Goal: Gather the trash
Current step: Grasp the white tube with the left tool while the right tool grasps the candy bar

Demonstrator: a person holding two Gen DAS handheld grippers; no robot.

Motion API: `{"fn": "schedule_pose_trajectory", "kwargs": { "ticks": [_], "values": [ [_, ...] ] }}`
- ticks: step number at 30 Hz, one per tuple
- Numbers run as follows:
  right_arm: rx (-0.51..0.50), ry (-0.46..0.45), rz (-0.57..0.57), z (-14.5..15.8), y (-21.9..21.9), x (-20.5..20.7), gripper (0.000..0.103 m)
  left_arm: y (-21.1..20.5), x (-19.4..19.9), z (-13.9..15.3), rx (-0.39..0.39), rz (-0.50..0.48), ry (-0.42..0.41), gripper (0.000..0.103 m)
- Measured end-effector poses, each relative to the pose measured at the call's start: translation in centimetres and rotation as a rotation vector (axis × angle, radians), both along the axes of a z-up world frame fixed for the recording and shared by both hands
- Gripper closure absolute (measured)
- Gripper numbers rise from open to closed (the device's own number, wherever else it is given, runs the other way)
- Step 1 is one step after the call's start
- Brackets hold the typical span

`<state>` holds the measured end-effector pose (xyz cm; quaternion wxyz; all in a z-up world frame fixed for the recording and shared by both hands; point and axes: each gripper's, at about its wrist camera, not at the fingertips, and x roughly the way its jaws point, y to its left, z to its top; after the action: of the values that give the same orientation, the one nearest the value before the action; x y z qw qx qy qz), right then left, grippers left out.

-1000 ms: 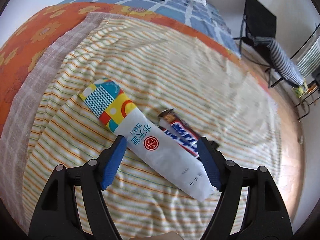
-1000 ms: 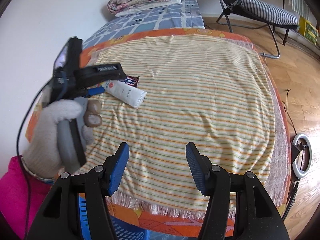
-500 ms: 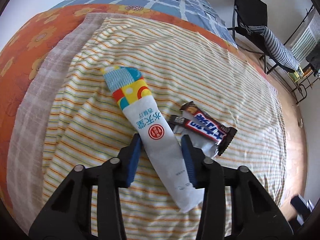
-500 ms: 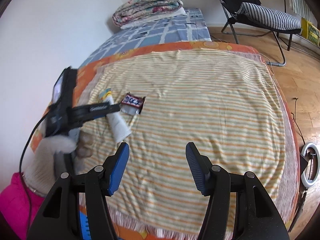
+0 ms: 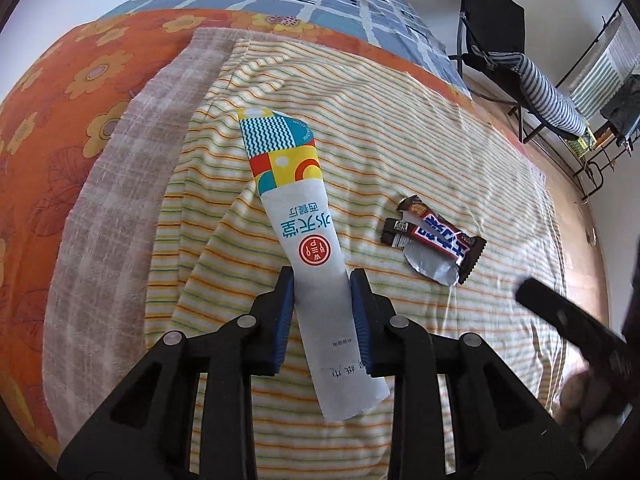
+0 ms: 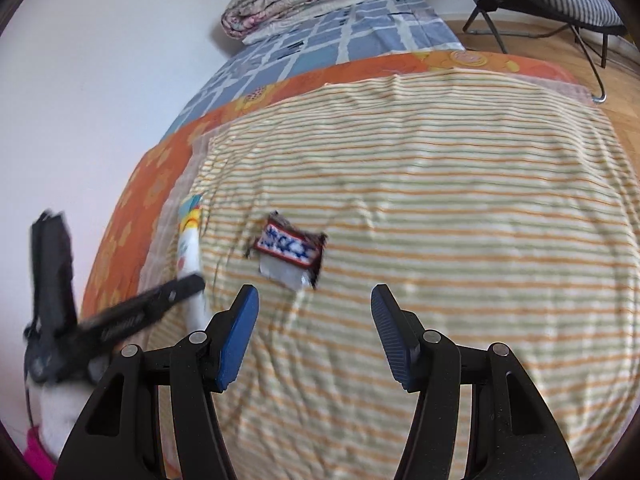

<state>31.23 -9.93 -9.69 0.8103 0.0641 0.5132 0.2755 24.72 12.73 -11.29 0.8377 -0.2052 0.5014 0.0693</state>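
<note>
Blue-padded left tool [image 5: 322, 304] just been closing, now clamped on the long white paper sleeve with colourful printed end [image 5: 304, 240], lying on the striped yellow blanket [image 5: 400, 120] on the bed. Torn brown candy wrapper [image 6: 289, 249] nearby, ahead of the wide-open, empty right tool [image 6: 315, 320].

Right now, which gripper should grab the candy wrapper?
Right. The right gripper is open and empty, with the candy wrapper just ahead of its fingertips. The left gripper has just been closing and is shut on the long packet.
</note>
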Motion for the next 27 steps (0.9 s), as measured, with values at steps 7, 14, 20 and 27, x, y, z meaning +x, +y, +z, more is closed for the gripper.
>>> {"fn": "schedule_pose_trajectory", "kwargs": {
  "ticks": [7, 14, 20, 27],
  "values": [
    [-0.017, 0.042, -0.052, -2.7, 2.1, 3.0, 0.052, 0.7, -1.1, 0.0, -0.009, -0.013, 0.004, 0.075],
    [-0.042, 0.027, -0.023, -3.3, 4.5, 3.2, 0.087, 1.1, -1.7, 0.1, -0.011, -0.015, 0.006, 0.075],
    [-0.074, -0.026, -0.001, -2.6, 4.8, 2.1, 0.091, 1.2, -2.4, 0.7, -0.001, -0.023, -0.005, 0.075],
    [-0.092, -0.101, 0.021, 0.2, 3.8, -0.4, 0.097, 0.4, -3.8, 2.3, 0.014, -0.048, -0.034, 0.075]
  ]
}}
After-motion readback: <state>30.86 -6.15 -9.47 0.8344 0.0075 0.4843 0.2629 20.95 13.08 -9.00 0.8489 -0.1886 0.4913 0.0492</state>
